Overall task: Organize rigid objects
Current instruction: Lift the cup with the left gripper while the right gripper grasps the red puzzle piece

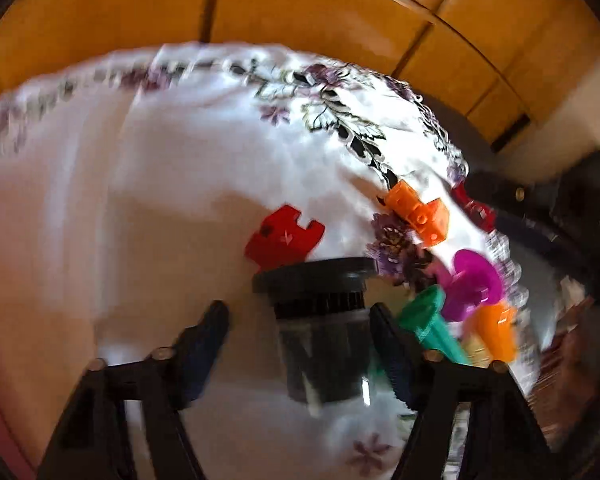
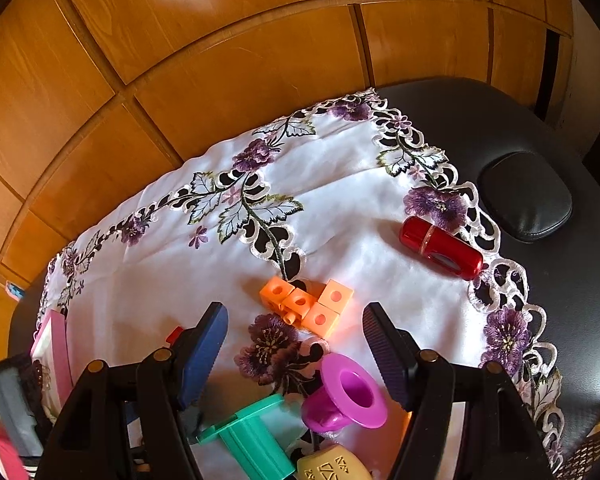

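In the blurred left wrist view, my left gripper (image 1: 300, 328) is open, its fingers on either side of a dark cylindrical bottle with a black flanged cap (image 1: 319, 316); the right finger touches it, the left stands apart. Beyond it lie a red notched block (image 1: 284, 236) and an orange block cluster (image 1: 417, 212). A magenta spool (image 1: 473, 282), a green spool (image 1: 429, 324) and an orange piece (image 1: 495, 330) lie to the right. My right gripper (image 2: 296, 344) is open and empty above the orange cubes (image 2: 309, 304), magenta spool (image 2: 345, 394), green spool (image 2: 248, 436) and a beige piece (image 2: 331, 466).
A white cloth with purple embroidered flowers (image 2: 339, 208) covers a black padded table (image 2: 539, 140). A red glossy capsule-shaped case (image 2: 441, 248) lies near the cloth's right edge. A pink tray (image 2: 54, 344) and a grey object (image 2: 14, 408) sit at the left. Wooden cabinet panels (image 2: 220, 40) stand behind.
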A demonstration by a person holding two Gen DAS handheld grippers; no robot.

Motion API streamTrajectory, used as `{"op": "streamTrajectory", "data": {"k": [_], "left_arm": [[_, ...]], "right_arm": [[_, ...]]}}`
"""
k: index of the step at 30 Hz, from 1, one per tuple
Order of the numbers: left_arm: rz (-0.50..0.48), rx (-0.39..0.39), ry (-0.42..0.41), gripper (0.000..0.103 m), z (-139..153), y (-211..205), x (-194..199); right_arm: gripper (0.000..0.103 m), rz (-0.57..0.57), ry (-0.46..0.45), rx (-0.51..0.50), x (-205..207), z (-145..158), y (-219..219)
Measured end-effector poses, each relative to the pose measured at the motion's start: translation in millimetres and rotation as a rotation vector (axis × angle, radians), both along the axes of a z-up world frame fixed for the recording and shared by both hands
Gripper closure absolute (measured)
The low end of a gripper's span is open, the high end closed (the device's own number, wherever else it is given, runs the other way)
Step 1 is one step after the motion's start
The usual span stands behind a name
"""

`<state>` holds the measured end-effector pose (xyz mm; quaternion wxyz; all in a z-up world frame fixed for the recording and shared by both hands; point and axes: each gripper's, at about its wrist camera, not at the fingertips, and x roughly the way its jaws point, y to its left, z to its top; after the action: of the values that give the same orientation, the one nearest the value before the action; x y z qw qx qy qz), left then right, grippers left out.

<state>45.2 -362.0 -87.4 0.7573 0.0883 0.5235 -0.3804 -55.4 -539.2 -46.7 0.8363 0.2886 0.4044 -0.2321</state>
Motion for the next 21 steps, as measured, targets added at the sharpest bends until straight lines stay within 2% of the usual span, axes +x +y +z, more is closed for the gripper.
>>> {"op": "streamTrajectory", "data": {"k": [1, 5, 7, 10, 12, 16, 21], "left_arm": [[-0.014, 0.014, -0.022, 0.059, 0, 1, -2], [0.024, -0.029, -0.021, 0.059, 2, 36, -5], [0.039, -0.037, -0.042, 0.059, 3, 59, -12], [0.002, -0.049, -0.101, 0.059, 3, 85, -31], [0.0, -0.06, -0.137, 0.059, 0, 97, -42], [0.008, -0.082, -0.132, 0.059, -1, 106, -47], [-0.002, -0.095, -0.13, 0.059, -3, 107, -48]], "right_arm": [[0.032, -0.001, 0.004, -0.001, 0, -1, 0], [0.032, 0.004, 0.011, -0.003, 0, -2, 0], [0.032, 0.017, 0.016, -0.006, 2, -2, 2], [0.032, 0.055, 0.017, -0.006, 7, -3, 8], [0.035, 0.095, 0.013, 0.0, 11, -4, 14], [0.047, 0.234, 0.042, -0.003, 29, -6, 42], [0.047, 0.36, 0.084, -0.022, 59, -9, 78]]}}
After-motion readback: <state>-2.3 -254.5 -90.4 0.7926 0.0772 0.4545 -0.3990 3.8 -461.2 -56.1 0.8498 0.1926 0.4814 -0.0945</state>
